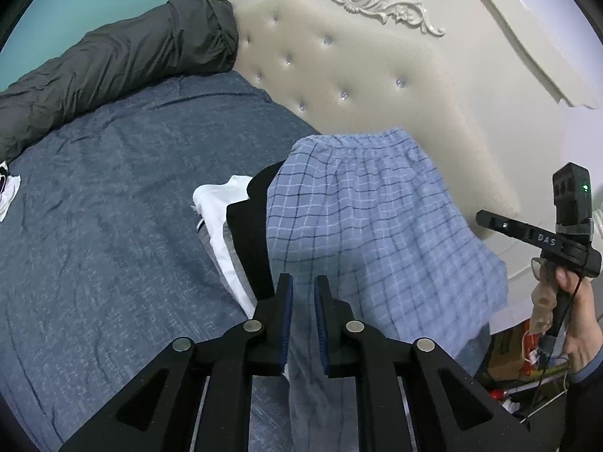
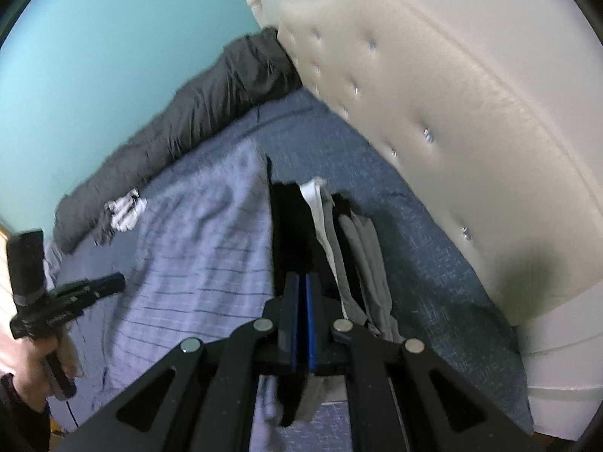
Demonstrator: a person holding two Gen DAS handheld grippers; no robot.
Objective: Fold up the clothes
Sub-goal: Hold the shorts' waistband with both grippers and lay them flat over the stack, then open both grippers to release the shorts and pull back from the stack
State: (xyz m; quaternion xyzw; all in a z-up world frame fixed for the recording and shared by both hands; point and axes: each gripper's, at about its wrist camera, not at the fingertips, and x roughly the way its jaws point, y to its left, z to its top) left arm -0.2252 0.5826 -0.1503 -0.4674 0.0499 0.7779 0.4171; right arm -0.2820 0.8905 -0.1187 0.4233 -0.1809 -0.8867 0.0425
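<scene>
The blue checked trousers (image 1: 377,218) hang spread above the bed (image 1: 113,188). The right tongs (image 2: 301,293) are pressed together on dark cloth, probably to carry it; the left tongs (image 1: 303,293) stand apart.

Open blue bedspread (image 1: 113,207) lies left; the checked trousers (image 1: 377,218), stacked clothes (image 1: 241,226) and padded headboard (image 1: 377,86) crowd the right.
</scene>
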